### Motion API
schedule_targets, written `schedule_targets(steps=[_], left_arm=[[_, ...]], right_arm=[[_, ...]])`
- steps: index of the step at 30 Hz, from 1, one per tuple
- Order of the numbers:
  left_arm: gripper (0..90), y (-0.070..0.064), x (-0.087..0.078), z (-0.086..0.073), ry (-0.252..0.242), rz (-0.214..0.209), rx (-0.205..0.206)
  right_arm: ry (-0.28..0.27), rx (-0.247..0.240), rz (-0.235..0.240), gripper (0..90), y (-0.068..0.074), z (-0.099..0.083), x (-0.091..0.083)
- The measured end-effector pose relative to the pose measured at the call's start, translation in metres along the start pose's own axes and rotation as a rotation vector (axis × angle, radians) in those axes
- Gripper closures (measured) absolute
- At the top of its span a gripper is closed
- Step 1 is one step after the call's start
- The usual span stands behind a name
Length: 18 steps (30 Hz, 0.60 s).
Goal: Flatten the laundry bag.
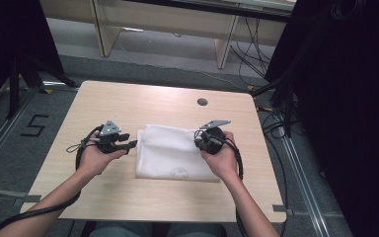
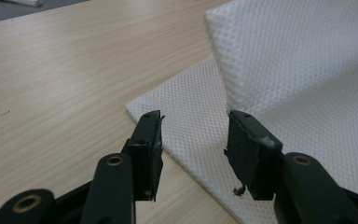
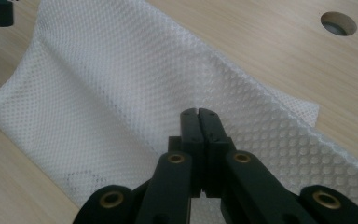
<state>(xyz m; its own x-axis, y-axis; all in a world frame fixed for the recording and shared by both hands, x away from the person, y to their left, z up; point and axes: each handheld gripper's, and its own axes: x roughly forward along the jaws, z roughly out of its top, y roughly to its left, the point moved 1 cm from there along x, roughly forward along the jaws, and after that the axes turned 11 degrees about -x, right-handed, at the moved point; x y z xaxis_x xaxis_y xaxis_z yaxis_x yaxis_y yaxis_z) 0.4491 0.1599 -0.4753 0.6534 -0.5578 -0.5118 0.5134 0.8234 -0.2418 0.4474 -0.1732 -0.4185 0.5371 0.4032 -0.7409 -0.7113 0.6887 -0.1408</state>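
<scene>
**White mesh cloth lies folded between your two grippers**

The white mesh cloth (image 1: pixel 172 150) lies folded at the middle of the light wooden table (image 1: pixel 128 98), a faint small emblem near its near edge. Your left hand (image 1: pixel 94 158) holds the left gripper (image 1: pixel 128 144) just beside the cloth's left edge. In the left gripper view its fingers (image 2: pixel 149 140) stand apart, hovering over the cloth's corner where a lower layer sticks out from under a raised fold; nothing sits between them.

Your right hand (image 1: pixel 222 160) holds the right gripper (image 1: pixel 203 140) at the cloth's right side, over its edge. In the right gripper view (image 3: pixel 199 114) the two fingers are pressed together tip to tip above the mesh; whether any cloth is pinched between them you cannot tell from the pictures. A ridge of the cloth runs diagonally below them.

Beyond the cloth, a round cable hole (image 1: pixel 202 101) sits in the table near its far edge. A "5" (image 1: pixel 34 125) is marked on the floor left of the table.
</scene>
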Motion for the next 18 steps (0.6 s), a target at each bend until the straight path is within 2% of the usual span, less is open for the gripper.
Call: schedule_targets(steps=[1, 2, 6, 7, 8, 9, 11, 12, 13, 15, 16, 17, 18], left_arm=[[54.8, 0.001, 0.001, -0.001, 0.001, 0.005, 0.002], [54.8, 0.001, 0.001, -0.001, 0.006, 0.007, 0.000], [54.8, 0.003, 0.002, -0.002, 0.031, 0.021, 0.021], [54.7, 0.004, 0.002, -0.002, 0.031, 0.021, 0.018], [54.7, 0.003, 0.003, -0.003, 0.021, 0.019, 0.004], [54.8, 0.003, 0.004, -0.003, 0.022, 0.022, 0.003], [54.8, 0.004, 0.004, -0.003, 0.027, 0.020, 0.007], [54.8, 0.004, 0.005, -0.004, 0.026, 0.013, 0.007], [54.8, 0.004, 0.005, -0.004, 0.024, 0.015, 0.007], [54.8, 0.006, 0.005, -0.004, 0.047, 0.017, 0.026], [54.8, 0.006, 0.005, -0.004, 0.047, 0.017, 0.026], [54.8, 0.006, 0.005, -0.004, 0.042, 0.022, 0.027], [54.8, 0.006, 0.005, -0.004, 0.042, 0.021, 0.027]], right_arm=[[0.000, 0.000, 0.000, 90.0, 0.000, 0.000, 0.000], [-0.023, -0.001, 0.000, 90.0, 0.002, -0.002, -0.001], [-0.021, 0.000, 0.020, 90.0, 0.007, -0.007, -0.011], [-0.064, 0.009, 0.005, 90.0, 0.010, -0.009, -0.010], [-0.036, -0.006, 0.022, 90.0, 0.010, -0.009, -0.014], [-0.034, -0.006, 0.021, 90.0, 0.012, -0.010, -0.017], [-0.047, -0.024, 0.027, 90.0, 0.014, -0.013, -0.020], [-0.072, -0.014, 0.017, 90.0, 0.016, -0.014, -0.019], [-0.037, -0.018, 0.036, 90.0, 0.017, -0.015, -0.023], [-0.066, -0.017, 0.033, 90.0, 0.021, -0.020, -0.023], [-0.066, -0.017, 0.033, 90.0, 0.021, -0.020, -0.023], [-0.045, -0.012, 0.052, 90.0, 0.022, -0.021, -0.027], [-0.069, -0.005, 0.044, 90.0, 0.023, -0.023, -0.026]])
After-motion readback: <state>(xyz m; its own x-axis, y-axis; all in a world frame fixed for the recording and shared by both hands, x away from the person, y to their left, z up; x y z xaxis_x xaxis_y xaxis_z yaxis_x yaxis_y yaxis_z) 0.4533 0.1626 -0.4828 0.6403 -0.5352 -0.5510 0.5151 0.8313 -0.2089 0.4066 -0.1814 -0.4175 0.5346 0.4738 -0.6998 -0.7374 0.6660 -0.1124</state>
